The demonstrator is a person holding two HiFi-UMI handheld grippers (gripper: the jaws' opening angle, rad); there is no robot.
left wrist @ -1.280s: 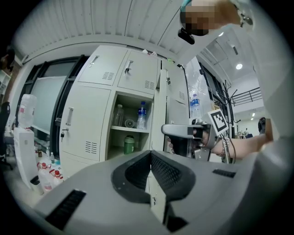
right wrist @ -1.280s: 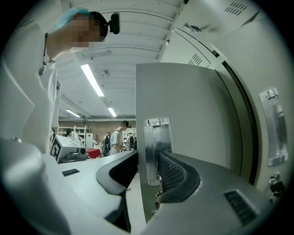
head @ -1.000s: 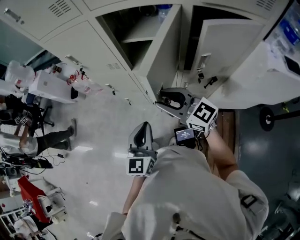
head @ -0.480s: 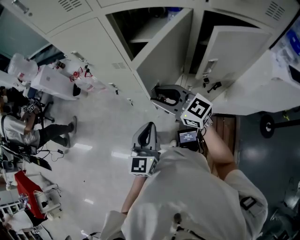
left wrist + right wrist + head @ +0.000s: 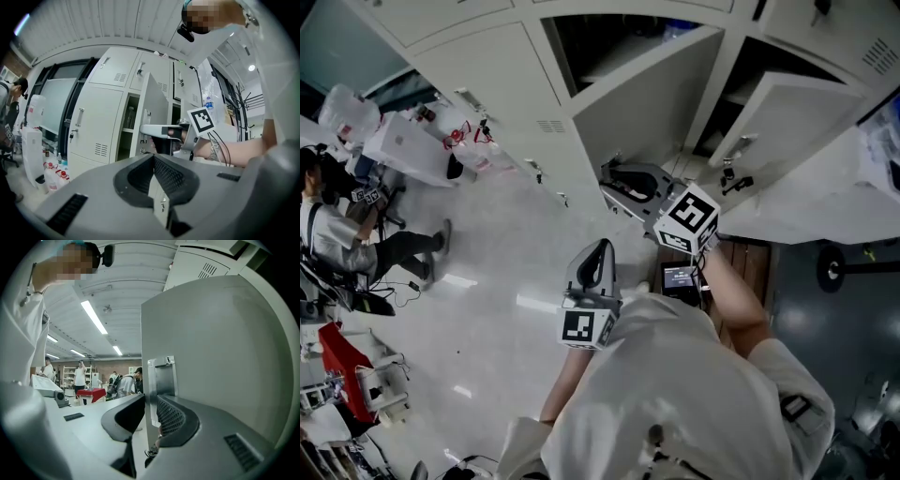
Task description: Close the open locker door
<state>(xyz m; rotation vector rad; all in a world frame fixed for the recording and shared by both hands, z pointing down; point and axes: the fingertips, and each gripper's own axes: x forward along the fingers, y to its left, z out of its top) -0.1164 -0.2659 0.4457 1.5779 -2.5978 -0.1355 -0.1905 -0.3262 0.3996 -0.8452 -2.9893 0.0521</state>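
Two right fingers (image 5: 176, 420) just closed onto locker door (image 5: 220, 343).

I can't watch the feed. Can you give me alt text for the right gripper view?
The right gripper straddles the free edge of the open locker door, the latch plate between its jaws, which have just been closing; whether they grip it yet is unclear. Beyond, at left, people stand near a red table.
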